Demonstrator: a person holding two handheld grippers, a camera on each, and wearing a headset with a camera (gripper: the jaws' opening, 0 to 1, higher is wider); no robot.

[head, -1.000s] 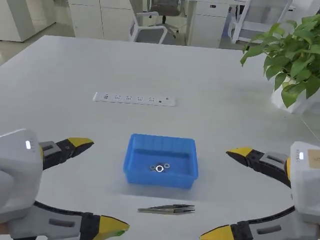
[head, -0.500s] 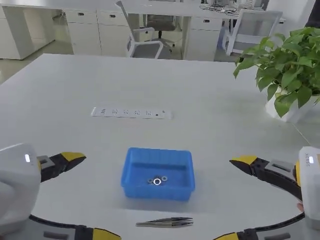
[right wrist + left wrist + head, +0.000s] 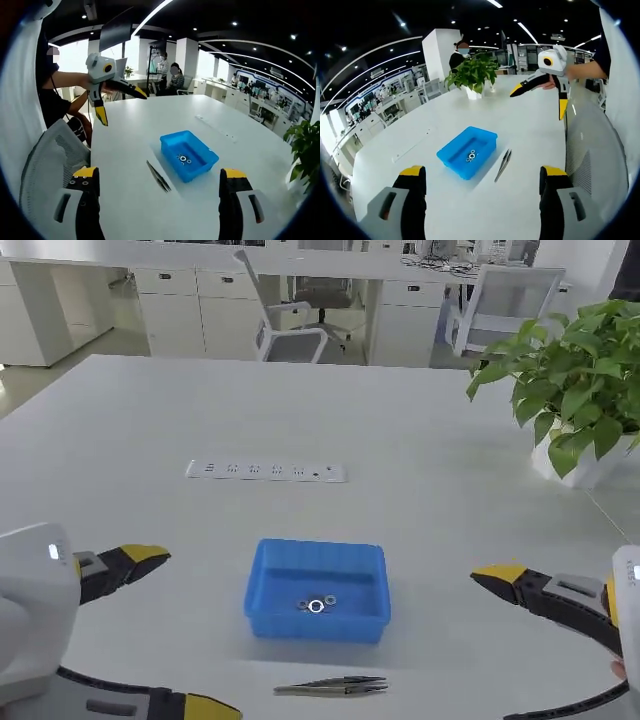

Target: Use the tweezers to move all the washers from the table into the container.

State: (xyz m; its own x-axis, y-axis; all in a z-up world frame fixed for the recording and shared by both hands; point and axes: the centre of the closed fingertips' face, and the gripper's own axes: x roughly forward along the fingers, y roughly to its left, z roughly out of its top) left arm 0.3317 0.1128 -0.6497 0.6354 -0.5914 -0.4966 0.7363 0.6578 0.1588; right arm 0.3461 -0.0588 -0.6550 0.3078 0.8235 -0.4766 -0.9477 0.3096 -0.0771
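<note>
We hold the left gripper (image 3: 200, 631) and the right gripper (image 3: 159, 173) empty, each with its jaws spread wide, on either side of the blue container (image 3: 262, 590). The washers (image 3: 316, 605) lie clustered inside it, and we see none on the white table (image 3: 420, 450). The tweezers (image 3: 333, 686) lie flat just near of the container. The task looks done to us. If a stray washer turns up, we should grip the tweezers mid-length and squeeze lightly.

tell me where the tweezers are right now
In the head view the tweezers lie flat on the table, just nearer the person than the blue container, centred in front of it and not touching it.
</note>
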